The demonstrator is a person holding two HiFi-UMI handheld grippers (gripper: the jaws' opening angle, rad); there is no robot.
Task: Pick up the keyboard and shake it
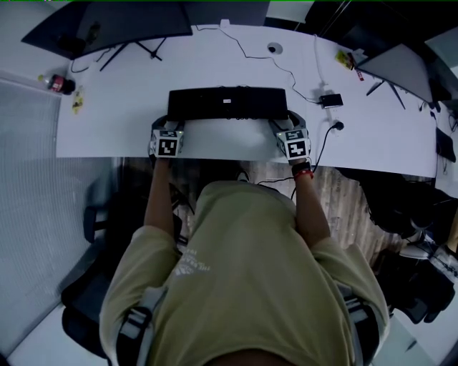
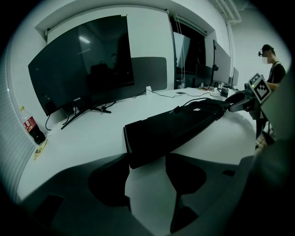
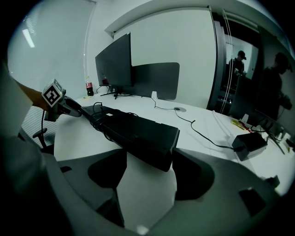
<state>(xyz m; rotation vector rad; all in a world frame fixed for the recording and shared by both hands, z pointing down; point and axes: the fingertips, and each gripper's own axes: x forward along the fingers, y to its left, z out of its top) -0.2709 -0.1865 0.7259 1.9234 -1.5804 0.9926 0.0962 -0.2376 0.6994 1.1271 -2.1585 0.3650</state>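
I've got 2 grippers, 1 in each hand. My L gripper [image 1: 172,123] has its fingers clamped on the left end of the keyboard [image 1: 227,104]. In the left gripper view that end sits right btwn the 2 jaws and both press on it. My R gripper [image 1: 285,123] is doing the same at the other end, with the jaws squeezed on the right corner.

The keyboard is black and long. It lies across in front of me, near the front edge of the white desk [image 1: 372,136], btwn my 2 hands. Can't tell if it touches the desk or hangs just over it.

Behind it stands a big dark monitor [image 1: 129,21]. A bottle w/ a red label [image 1: 57,83] is far off at the left end of the desk. A small black box [image 1: 330,100] w/ a cable sits past the keyboard's right end, not touching it.
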